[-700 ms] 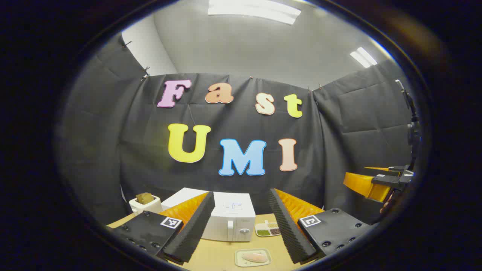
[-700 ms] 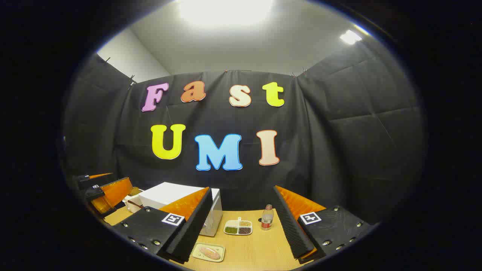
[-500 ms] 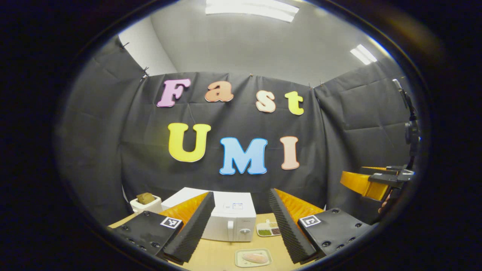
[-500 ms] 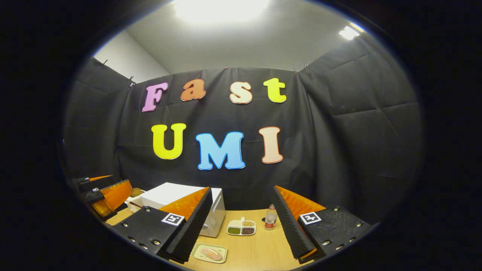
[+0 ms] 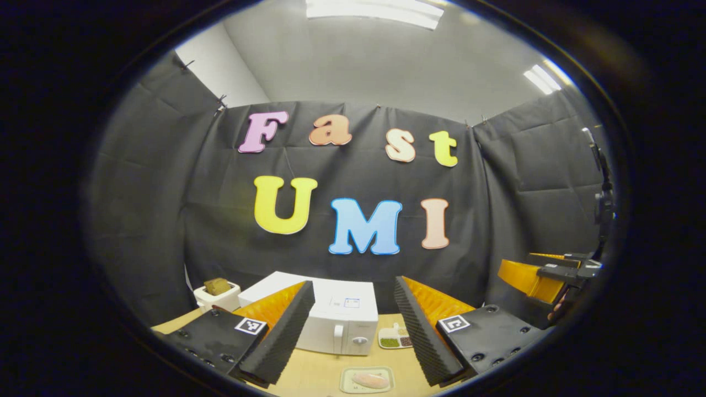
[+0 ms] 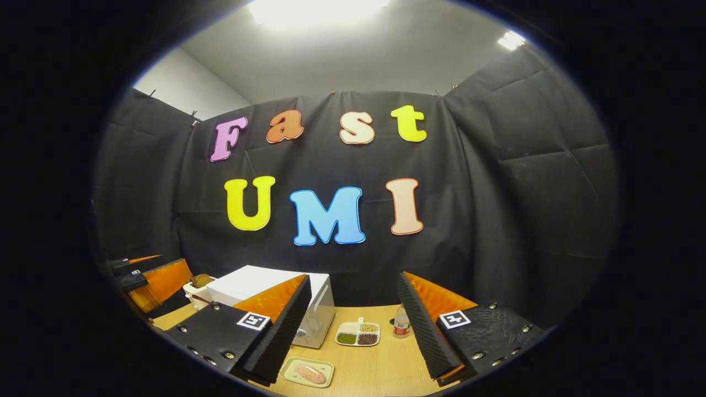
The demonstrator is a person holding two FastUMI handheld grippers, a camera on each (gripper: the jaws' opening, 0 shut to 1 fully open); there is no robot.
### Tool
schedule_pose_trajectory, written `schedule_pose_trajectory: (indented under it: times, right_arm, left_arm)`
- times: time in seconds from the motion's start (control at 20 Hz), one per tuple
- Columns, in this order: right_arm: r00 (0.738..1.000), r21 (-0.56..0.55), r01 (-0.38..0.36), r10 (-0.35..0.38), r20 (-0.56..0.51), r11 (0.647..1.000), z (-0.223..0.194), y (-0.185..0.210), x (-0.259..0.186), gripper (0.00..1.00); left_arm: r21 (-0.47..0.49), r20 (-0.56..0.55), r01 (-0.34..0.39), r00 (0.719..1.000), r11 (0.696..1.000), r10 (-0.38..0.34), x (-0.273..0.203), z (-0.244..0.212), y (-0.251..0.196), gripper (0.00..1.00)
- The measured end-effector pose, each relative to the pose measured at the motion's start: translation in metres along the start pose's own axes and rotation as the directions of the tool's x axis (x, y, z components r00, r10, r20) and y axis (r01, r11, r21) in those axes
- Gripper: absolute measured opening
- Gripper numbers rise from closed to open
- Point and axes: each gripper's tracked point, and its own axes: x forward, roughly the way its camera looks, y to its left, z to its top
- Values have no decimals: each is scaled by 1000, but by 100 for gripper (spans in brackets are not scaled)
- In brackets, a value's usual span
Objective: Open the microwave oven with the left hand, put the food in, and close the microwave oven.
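A white microwave oven (image 5: 339,322) stands at the back of the wooden table with its door closed; the right gripper view has it (image 6: 259,289) at the left. In front of it lies a pale tray holding a pinkish piece of food (image 5: 370,379), which the right gripper view also catches (image 6: 309,373). My left gripper (image 5: 353,331) is open and empty, held well above and short of the table. My right gripper (image 6: 353,331) is open and empty too. The left gripper view has the right gripper (image 5: 543,275) at the far right, and the right gripper view has the left gripper (image 6: 149,284) at the far left.
A white toaster with a slice of bread (image 5: 217,293) stands left of the microwave. A divided dish of beans (image 6: 358,334) and a small bottle (image 6: 401,325) sit to its right. Black cloth walls close in the table on three sides.
Both views have shifted slightly: the microwave and tray sit a little lower and closer in the left gripper view, and the right gripper view has swung a bit left. Both grippers stay open.
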Motion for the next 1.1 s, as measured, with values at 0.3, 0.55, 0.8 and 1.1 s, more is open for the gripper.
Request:
schedule_pose_trajectory:
  times: [0.3, 0.55, 0.8, 1.1]
  right_arm:
    - [997, 31, -62, 63, -37, 998, -20, -3, 14, 96]
    - [998, 11, -15, 15, -64, 1000, -33, -13, 24, 96]
    - [991, -16, 83, -84, -99, 996, -43, -8, 18, 96]
    - [980, -76, 140, -149, -135, 987, -62, 8, 1, 96]
  left_arm:
    - [-9, -44, 1, 999, 1000, -1, 28, -46, -8, 98]
    - [90, -77, 52, 996, 995, -45, 58, -107, -5, 97]
    - [1, -121, 101, 988, 995, -100, 87, -176, 12, 98]
    - [-102, -208, 114, 969, 988, -133, 132, -262, 37, 99]
